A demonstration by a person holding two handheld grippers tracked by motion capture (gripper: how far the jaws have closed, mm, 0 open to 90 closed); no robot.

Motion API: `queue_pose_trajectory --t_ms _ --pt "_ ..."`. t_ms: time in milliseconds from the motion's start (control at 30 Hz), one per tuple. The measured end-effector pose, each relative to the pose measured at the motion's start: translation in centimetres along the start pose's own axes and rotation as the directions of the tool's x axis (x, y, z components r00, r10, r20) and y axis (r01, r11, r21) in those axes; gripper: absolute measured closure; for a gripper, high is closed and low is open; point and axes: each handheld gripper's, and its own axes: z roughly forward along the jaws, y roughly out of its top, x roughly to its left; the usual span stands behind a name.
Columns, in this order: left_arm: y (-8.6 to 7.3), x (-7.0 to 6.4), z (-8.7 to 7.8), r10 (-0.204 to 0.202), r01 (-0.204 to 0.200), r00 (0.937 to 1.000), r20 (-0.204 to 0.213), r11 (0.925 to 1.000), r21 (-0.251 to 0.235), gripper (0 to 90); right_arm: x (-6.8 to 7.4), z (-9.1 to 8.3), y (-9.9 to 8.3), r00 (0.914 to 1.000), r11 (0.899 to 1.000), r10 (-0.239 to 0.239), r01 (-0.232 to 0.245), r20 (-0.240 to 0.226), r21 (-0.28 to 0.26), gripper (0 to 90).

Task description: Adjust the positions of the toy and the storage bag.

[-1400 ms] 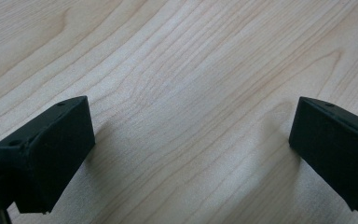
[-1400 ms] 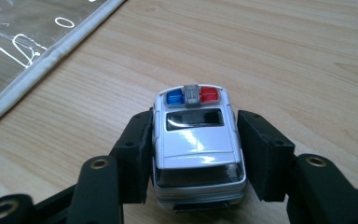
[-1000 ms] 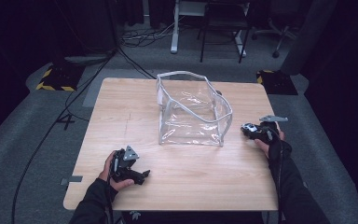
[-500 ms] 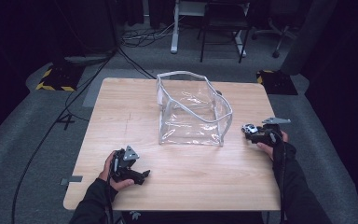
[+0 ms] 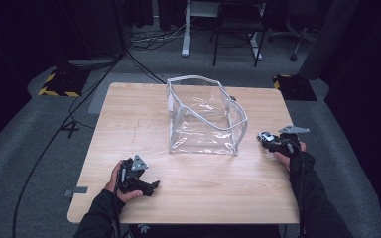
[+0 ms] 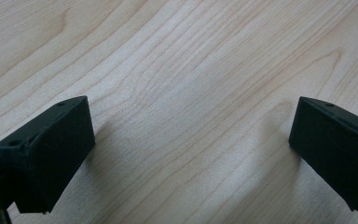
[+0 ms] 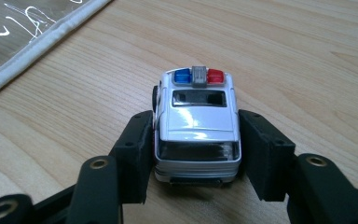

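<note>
A white toy police car (image 7: pixel 196 112) with a blue and red roof light sits low over the wooden table (image 5: pixel 129 114), its tail toward the camera. My right gripper (image 7: pixel 196 140) is shut on it, one jaw against each side. From the high view the right gripper (image 5: pixel 264 139) is at the table's right edge, just right of a clear plastic bag (image 5: pixel 203 119) with white trim that stands open in the middle. Near the front left, my left gripper (image 5: pixel 151 186) rests on the table. In the left gripper view, its jaws (image 6: pixel 191 154) stand wide open over bare wood.
The bag's white trimmed edge (image 7: pixel 37 44) lies close on the upper left in the right gripper view. Beyond the table are a grey floor, cables (image 5: pixel 79 114), a chair (image 5: pixel 238 29) and a desk frame.
My right gripper has shifted a little to the left, toward the bag, with the car in it. The left gripper has stayed put.
</note>
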Motion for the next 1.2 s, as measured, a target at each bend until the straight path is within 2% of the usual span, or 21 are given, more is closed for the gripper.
queue_pose_trajectory --t_ms 200,300,400,733,1200 --pt "0.0 0.0 0.0 0.000 0.000 1.0000 0.001 1.0000 0.000 0.2 0.1 -0.1 -0.1 1.0000 1.000 0.004 -0.004 0.005 -0.003 48.6" --pt "0.0 0.0 0.0 -0.002 0.002 1.0000 0.001 1.0000 0.000 0.3 -0.1 -0.4 -0.1 0.9999 0.999 0.016 -0.016 0.000 -0.032 48.6" --pt "0.0 0.0 0.0 0.000 0.000 1.0000 0.001 1.0000 0.000 0.2 -0.1 -0.4 -0.1 0.9998 0.999 0.018 -0.018 -0.005 -0.034 48.6" --pt "0.0 0.0 0.0 -0.002 0.002 1.0000 0.000 1.0000 0.000 0.3 0.1 -0.5 -0.1 1.0000 0.999 -0.009 0.009 -0.001 -0.041 48.7" --pt "0.0 0.0 0.0 -0.006 0.006 0.9999 0.008 1.0000 -0.001 0.2 -0.4 -1.6 0.4 0.9997 0.991 0.022 -0.023 -0.010 -0.130 48.8"
